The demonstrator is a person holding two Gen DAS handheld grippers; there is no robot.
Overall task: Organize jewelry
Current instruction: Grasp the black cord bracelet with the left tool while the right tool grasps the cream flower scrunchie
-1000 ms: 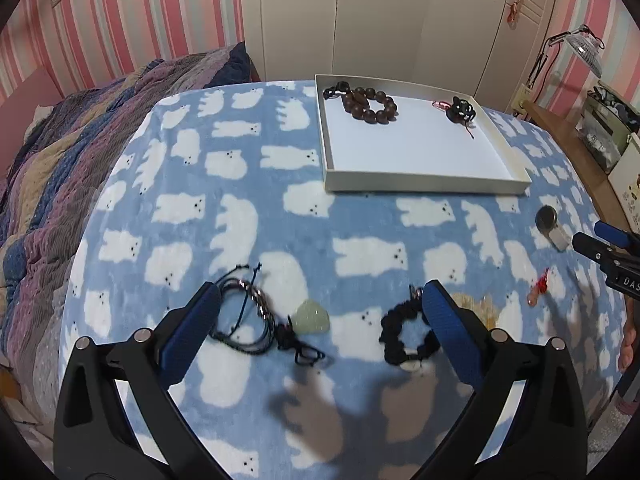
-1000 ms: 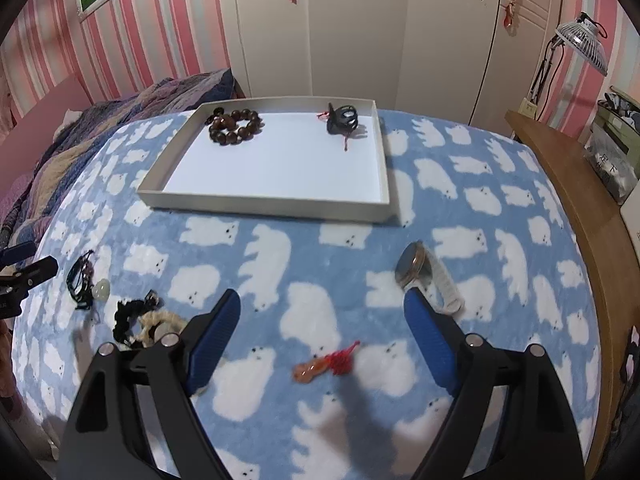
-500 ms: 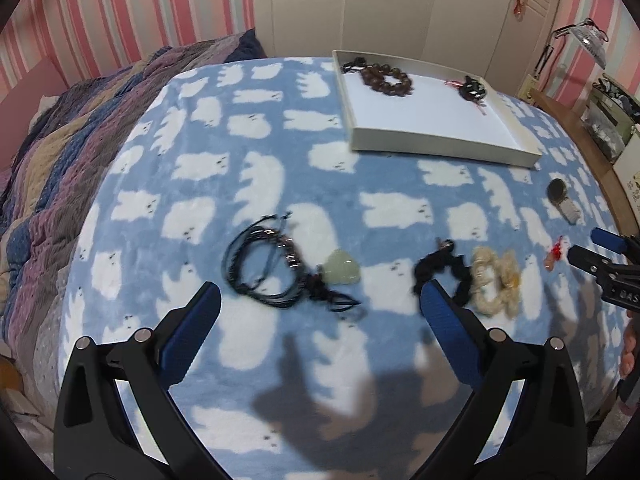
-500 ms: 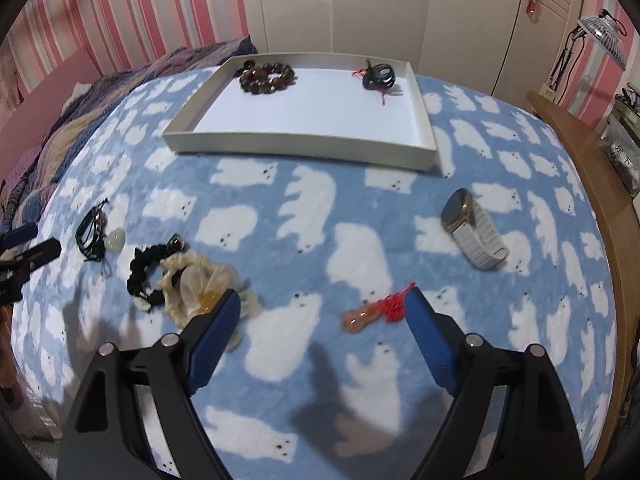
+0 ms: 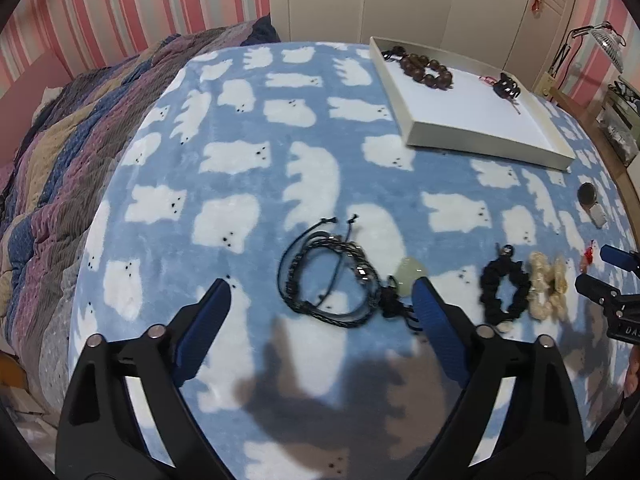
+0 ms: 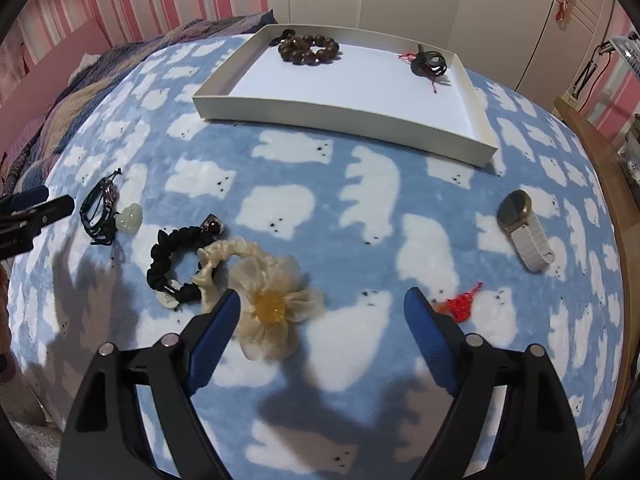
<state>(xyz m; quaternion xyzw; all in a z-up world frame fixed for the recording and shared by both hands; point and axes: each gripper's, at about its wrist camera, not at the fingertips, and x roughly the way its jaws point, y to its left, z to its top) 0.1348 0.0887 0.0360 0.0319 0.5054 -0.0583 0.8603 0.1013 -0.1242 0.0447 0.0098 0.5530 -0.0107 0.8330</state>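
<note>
Two claws, both released and empty: my left gripper [image 5: 322, 300], jaws just narrowing, straddles the limp, light black cord bracelet [image 5: 326, 276]; pinch its bunched strands. Right gripper [image 6: 322, 310] hovers by the soft cream flower scrunchie [image 6: 268, 300].

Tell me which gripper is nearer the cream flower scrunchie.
Right. The right gripper hovers directly over the cream flower scrunchie; the left gripper hangs over the black cord bracelets farther left.

bear blanket [image 5: 256, 128], striped quilt [image 5: 60, 152], desk lamp [image 5: 604, 38]
</note>
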